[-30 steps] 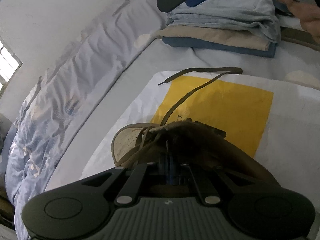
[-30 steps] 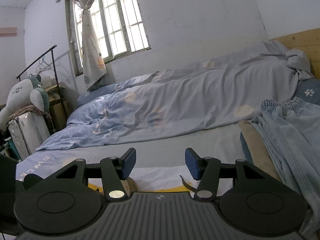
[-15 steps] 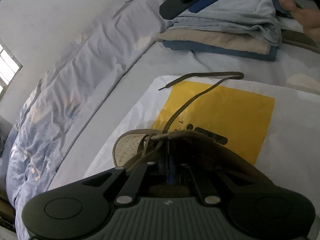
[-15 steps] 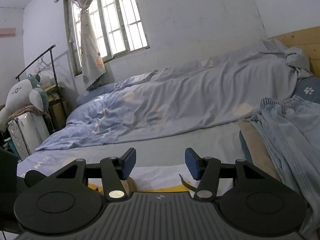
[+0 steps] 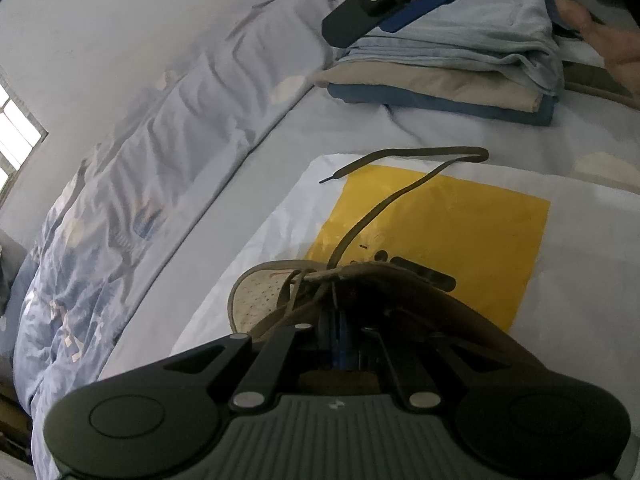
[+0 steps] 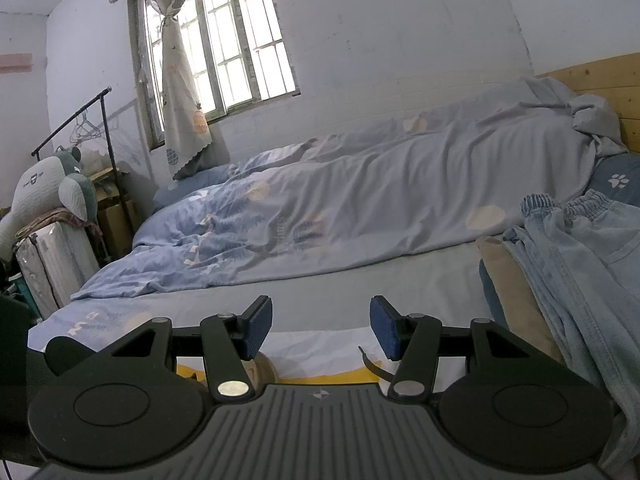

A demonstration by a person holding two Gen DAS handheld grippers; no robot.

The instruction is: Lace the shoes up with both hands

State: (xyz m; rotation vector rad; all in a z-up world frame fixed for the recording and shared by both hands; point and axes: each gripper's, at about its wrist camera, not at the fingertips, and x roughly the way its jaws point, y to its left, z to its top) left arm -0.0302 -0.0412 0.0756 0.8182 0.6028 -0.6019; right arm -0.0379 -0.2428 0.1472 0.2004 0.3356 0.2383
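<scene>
A brown shoe [image 5: 404, 300] with a pale perforated toe lies on a white and yellow bag [image 5: 460, 232] on the bed. My left gripper [image 5: 338, 332] is shut, its fingertips pushed into the shoe's mouth under the laced part, where the upper hides them. One loose brown lace [image 5: 384, 208] runs from the shoe across the yellow patch, loops and ends at a tip. My right gripper [image 6: 320, 320] hangs above the bed, open, with nothing between its blue pads; it also shows at the top of the left wrist view as the right gripper [image 5: 372, 4]. Below it are the lace tip [image 6: 370, 364] and shoe toe [image 6: 262, 372].
Folded clothes [image 5: 460, 68] are stacked beyond the bag, denim on top. A rumpled blue duvet [image 6: 340, 216] lies along the wall side of the bed. A person's hand [image 5: 612, 40] is at the upper right. A clothes rack and plush toy [image 6: 44, 188] stand past the bed.
</scene>
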